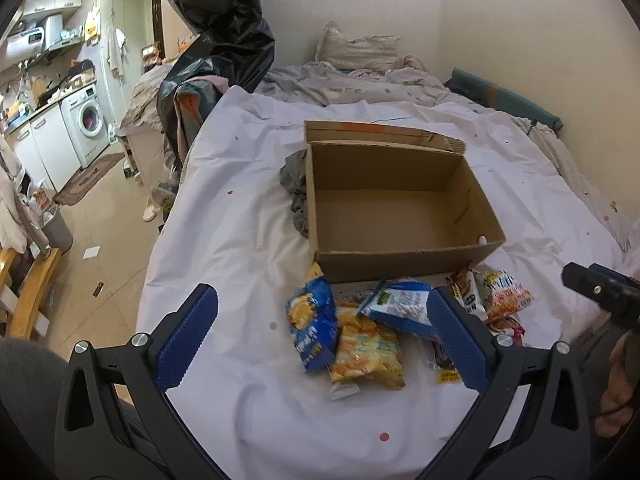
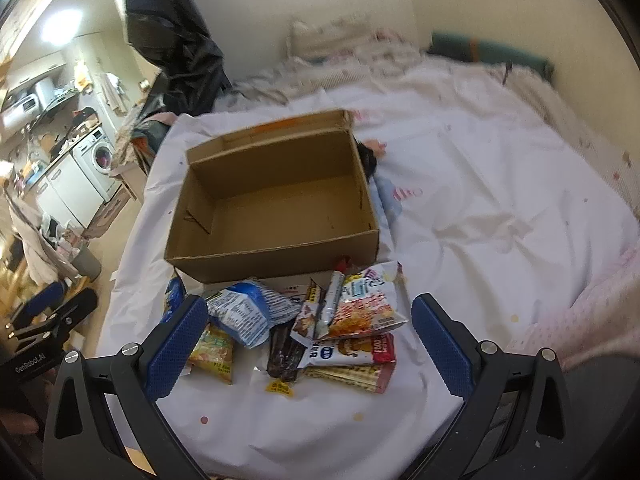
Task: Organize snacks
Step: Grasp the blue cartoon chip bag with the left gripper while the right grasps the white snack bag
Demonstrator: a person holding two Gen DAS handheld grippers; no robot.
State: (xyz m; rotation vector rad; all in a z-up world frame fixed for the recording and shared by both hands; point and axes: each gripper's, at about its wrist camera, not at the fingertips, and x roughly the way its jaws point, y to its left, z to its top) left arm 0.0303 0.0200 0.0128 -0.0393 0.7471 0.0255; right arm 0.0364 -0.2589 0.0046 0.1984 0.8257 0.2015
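Note:
An open, empty cardboard box [image 1: 400, 204] sits on a white sheet; it also shows in the right wrist view [image 2: 276, 208]. A pile of snack packets lies in front of it: a blue packet [image 1: 312, 328], a yellow packet [image 1: 366, 350], a blue-and-white packet [image 1: 400, 306] [image 2: 248, 312], a red-and-white packet [image 2: 364, 304] and a dark bar [image 2: 284, 352]. My left gripper [image 1: 320, 340] is open above the blue and yellow packets. My right gripper [image 2: 310, 340] is open above the pile's right part. Neither holds anything.
The white sheet [image 1: 240, 200] covers a bed with crumpled bedding and a pillow [image 1: 356, 48] behind the box. A grey cloth [image 1: 294, 184] lies left of the box. A black plastic bag [image 1: 224, 28] hangs at the back left. The bed's left edge drops to a tiled floor.

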